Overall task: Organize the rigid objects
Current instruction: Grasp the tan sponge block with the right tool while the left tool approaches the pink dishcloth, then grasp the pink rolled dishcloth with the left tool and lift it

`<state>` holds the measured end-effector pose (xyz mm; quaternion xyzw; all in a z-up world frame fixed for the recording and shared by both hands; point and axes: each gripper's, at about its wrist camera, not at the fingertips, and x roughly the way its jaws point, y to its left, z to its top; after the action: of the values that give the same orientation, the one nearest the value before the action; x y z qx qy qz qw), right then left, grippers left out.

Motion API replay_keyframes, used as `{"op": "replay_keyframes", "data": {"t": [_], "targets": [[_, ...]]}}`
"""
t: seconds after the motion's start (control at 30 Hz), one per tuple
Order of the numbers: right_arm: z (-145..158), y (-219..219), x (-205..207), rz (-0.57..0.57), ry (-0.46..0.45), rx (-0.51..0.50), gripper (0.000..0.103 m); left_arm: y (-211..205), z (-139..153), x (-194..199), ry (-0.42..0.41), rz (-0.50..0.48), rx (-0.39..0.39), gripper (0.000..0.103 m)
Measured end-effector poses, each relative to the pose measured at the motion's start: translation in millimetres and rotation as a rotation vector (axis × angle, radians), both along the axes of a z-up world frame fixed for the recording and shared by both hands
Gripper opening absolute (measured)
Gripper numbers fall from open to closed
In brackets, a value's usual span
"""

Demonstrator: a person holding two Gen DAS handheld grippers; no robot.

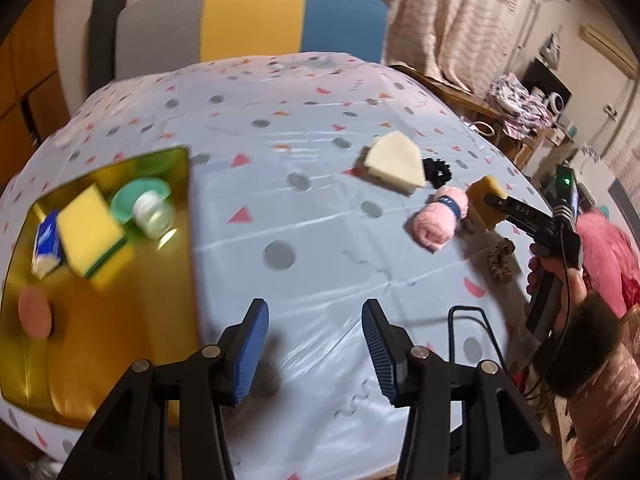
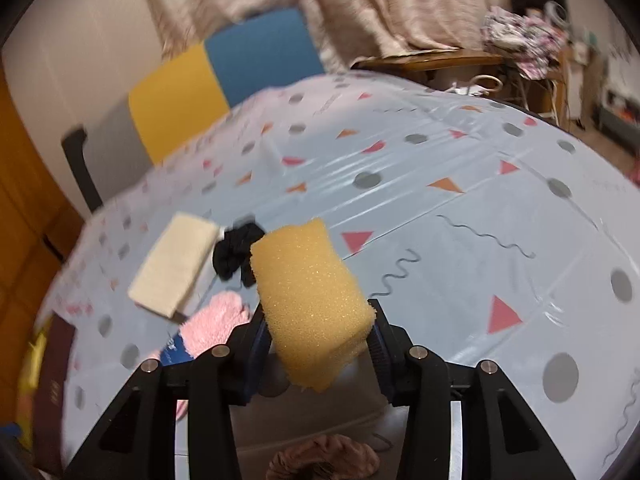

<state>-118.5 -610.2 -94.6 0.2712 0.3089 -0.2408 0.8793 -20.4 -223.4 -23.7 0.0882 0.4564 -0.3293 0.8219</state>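
Observation:
My right gripper (image 2: 316,344) is shut on an orange-yellow sponge (image 2: 310,300) and holds it above the table; the sponge also shows in the left wrist view (image 1: 486,200). My left gripper (image 1: 316,344) is open and empty over the patterned tablecloth (image 1: 300,128). A gold tray (image 1: 120,320) at the left holds a yellow-green sponge (image 1: 90,232), a blue pack (image 1: 46,244), a green lid (image 1: 128,196), a clear jar (image 1: 154,216) and a pink disc (image 1: 34,312). A cream sponge (image 1: 396,164) lies mid-table.
A pink rolled towel (image 1: 438,216) with a blue band, a black scrunchie (image 1: 436,172) and a brown scrunchie (image 1: 502,260) lie near the right gripper. A grey, yellow and blue chair (image 1: 248,20) stands behind the table. A wire stand (image 1: 468,336) is at the front edge.

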Motion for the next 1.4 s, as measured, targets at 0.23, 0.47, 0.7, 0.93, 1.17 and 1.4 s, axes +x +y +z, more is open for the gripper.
{"op": "replay_keyframes", "data": {"t": [0.23, 0.47, 0.7, 0.93, 1.17, 1.4], "targets": [[-5, -9, -38, -0.095, -0.058, 0.022, 0.046, -69, 6, 6, -0.051, -0.082, 0.043, 0.060], [-17, -12, -52, -0.135, -0.088, 0.031, 0.046, -153, -3, 2, -0.121, -0.254, 0.120, 0.061], [-19, -9, -54, -0.157, -0.091, -0.005, 0.046, -222, -32, 16, -0.017, -0.363, 0.147, 0.061], [-24, -13, -57, -0.156, -0.112, 0.021, 0.046, -268, -64, 12, -0.055, -0.434, 0.253, 0.061], [-26, -14, -56, -0.154, -0.119, 0.031, 0.046, -269, -79, 8, -0.075, -0.407, 0.264, 0.048], [-27, -14, -57, -0.158, -0.117, 0.026, 0.046, -246, -74, 10, -0.051, -0.363, 0.196, 0.036]]}}
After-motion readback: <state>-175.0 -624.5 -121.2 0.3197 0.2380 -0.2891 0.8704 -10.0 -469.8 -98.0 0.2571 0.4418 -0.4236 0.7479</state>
